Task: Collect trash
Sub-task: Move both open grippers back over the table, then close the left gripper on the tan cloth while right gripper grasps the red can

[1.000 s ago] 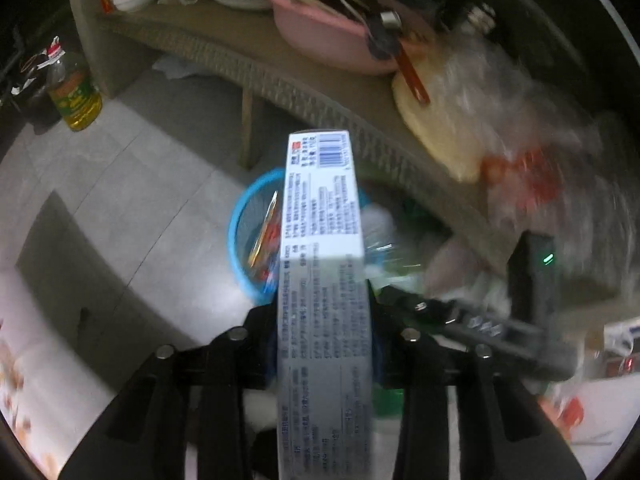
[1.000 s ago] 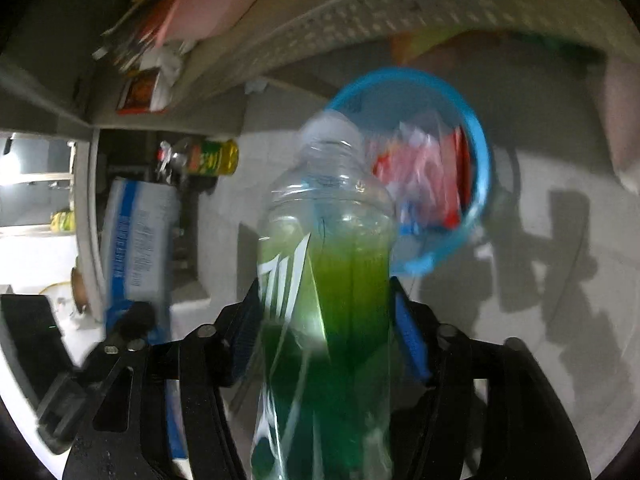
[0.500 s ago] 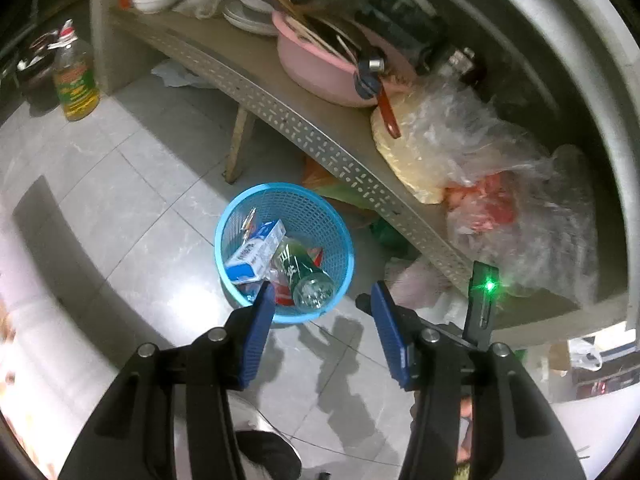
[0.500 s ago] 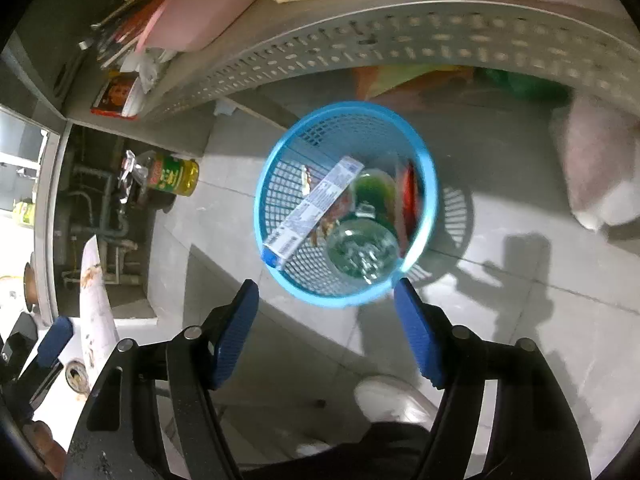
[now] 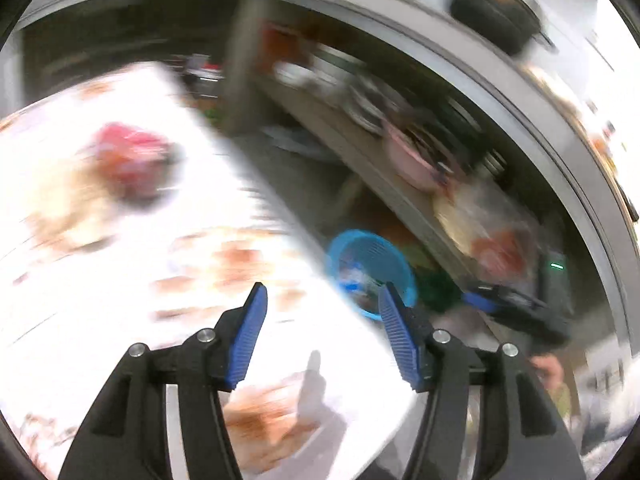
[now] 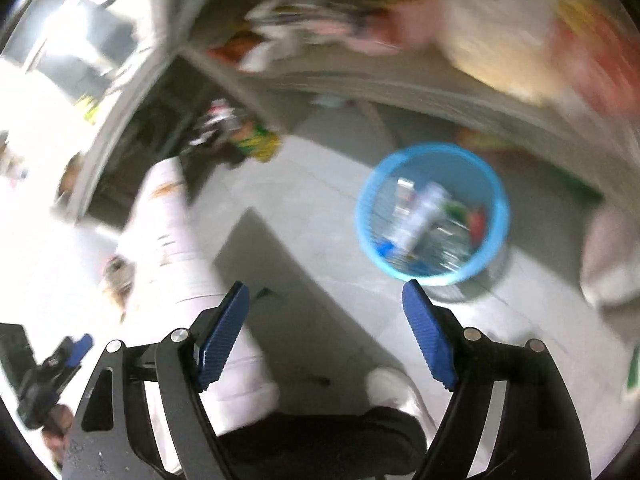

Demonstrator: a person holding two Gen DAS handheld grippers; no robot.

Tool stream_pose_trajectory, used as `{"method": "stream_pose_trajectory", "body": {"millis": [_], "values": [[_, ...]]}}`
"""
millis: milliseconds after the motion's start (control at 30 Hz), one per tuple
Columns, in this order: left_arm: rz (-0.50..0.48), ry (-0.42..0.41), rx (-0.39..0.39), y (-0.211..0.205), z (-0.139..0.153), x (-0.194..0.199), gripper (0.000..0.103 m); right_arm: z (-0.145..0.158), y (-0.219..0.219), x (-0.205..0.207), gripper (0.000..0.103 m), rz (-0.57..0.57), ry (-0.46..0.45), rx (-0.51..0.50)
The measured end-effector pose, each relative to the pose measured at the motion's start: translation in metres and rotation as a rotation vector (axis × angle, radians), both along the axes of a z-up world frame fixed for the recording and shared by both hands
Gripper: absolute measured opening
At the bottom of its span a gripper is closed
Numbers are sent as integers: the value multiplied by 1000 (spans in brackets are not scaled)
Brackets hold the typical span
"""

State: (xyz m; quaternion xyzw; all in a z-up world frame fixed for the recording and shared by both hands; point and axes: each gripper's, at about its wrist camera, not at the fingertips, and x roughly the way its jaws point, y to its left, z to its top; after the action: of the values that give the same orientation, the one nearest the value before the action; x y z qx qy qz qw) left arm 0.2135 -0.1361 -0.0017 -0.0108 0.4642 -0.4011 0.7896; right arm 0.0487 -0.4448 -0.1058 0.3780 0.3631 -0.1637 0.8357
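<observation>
On my left wrist view everything smears: the left gripper (image 5: 320, 296) has its jaws opening with nothing between them, over a white patterned tablecloth (image 5: 120, 260), and the blue basket (image 5: 394, 252) of trash is partly hidden behind the right-hand finger. On my right wrist view the right gripper (image 6: 326, 292) also opens empty, the basket (image 6: 496, 184) on the floor just beyond it, its contents too blurred to name.
</observation>
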Motion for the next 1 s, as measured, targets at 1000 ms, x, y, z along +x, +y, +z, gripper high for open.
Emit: {"method": "stream_pose_trajectory", "body": {"millis": [1000], "values": [[15,-84,154,79,-76,204,97,-7,195,332,95,806,-40,-245]]}}
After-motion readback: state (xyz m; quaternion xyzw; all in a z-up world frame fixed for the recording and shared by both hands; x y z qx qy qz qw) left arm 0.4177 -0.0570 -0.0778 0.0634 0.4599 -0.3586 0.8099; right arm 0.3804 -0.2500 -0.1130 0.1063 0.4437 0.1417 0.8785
